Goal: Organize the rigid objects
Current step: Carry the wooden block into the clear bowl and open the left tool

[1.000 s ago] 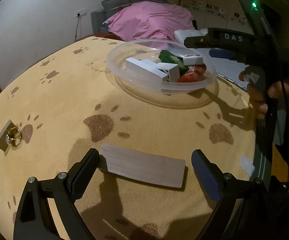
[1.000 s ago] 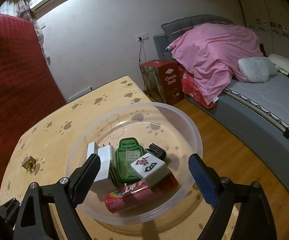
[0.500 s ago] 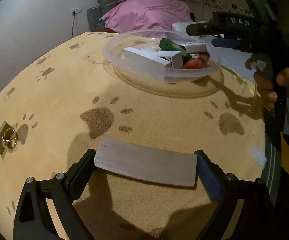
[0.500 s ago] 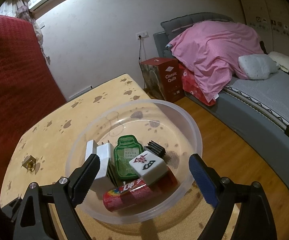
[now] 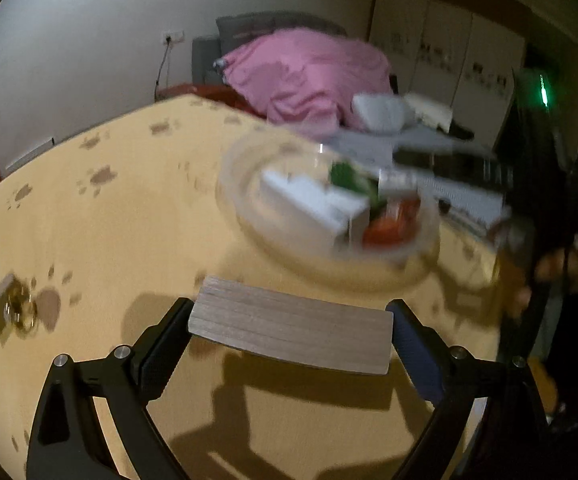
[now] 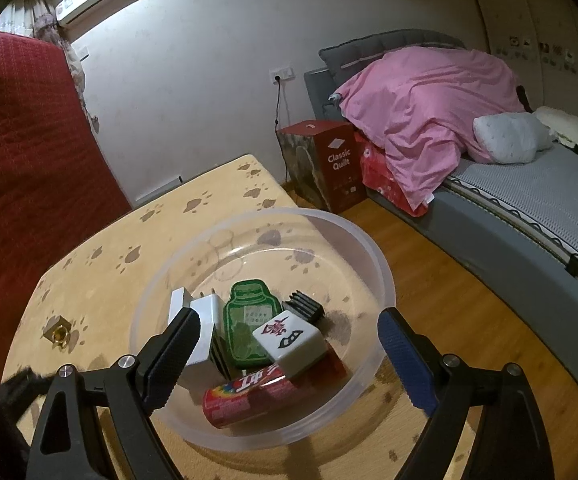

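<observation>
My left gripper [image 5: 289, 334] is shut on a flat grey wooden block [image 5: 291, 330], held by its two short ends and lifted above the paw-print table [image 5: 121, 232]. A clear plastic bowl [image 6: 373, 260] sits on the table; it also shows, blurred, in the left wrist view [image 5: 245, 160]. In it lie a white charger [image 6: 205, 320], a green bottle-shaped piece [image 6: 249, 320], a mahjong tile [image 6: 289, 340], a small black ridged piece [image 6: 303, 306] and a red tube [image 6: 249, 394]. My right gripper [image 6: 285, 354] is open and empty, hovering over the bowl's near side.
A small gold ring on a square base [image 6: 59, 334] sits at the table's left; it also shows in the left wrist view [image 5: 13, 308]. A bed with a pink quilt [image 6: 429, 108] and a red box [image 6: 325, 164] stand beyond the table's far edge.
My left gripper closed on the wooden block and lifted it off the table, toward the bowl. My right gripper stayed open over the bowl, barely moving.
</observation>
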